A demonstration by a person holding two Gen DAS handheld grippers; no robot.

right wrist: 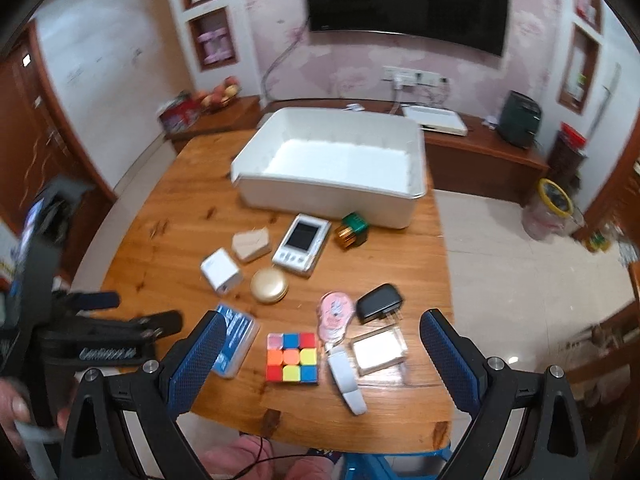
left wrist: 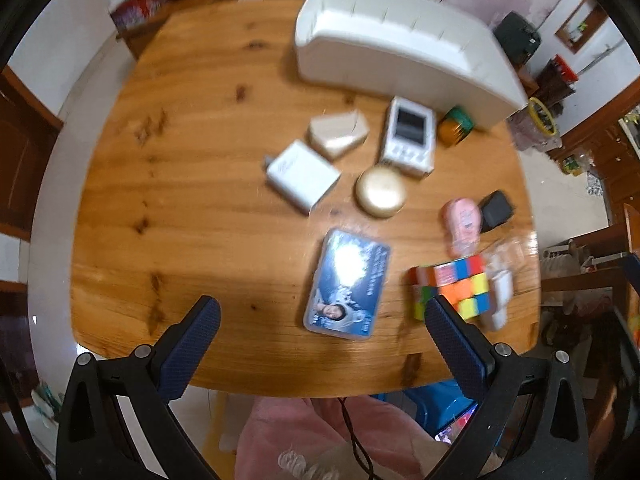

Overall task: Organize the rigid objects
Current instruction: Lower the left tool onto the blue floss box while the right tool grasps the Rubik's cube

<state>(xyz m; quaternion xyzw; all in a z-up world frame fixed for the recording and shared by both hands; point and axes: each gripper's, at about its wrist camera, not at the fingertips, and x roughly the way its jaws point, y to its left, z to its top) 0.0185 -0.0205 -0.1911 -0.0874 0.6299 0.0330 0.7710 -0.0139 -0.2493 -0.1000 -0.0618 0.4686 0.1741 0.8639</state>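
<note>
Small objects lie on a wooden table (right wrist: 168, 240). A blue card case (left wrist: 347, 284) (right wrist: 236, 340), a Rubik's cube (left wrist: 456, 288) (right wrist: 293, 357), a gold round compact (left wrist: 381, 191) (right wrist: 269, 285), a white charger (left wrist: 302, 176) (right wrist: 221, 271) and a white device with a screen (left wrist: 409, 136) (right wrist: 302, 245) sit before an empty white bin (left wrist: 400, 44) (right wrist: 332, 168). My left gripper (left wrist: 324, 320) is open and empty above the near edge. It shows in the right wrist view (right wrist: 120, 316). My right gripper (right wrist: 322, 336) is open and empty above the cube.
A pink bottle (right wrist: 335, 314), black adapter (right wrist: 379, 302), clear box (right wrist: 378, 350), white strap-like object (right wrist: 347, 376), beige block (right wrist: 250, 244) and green-gold box (right wrist: 351, 230) also lie on the table. A TV and cabinet stand behind.
</note>
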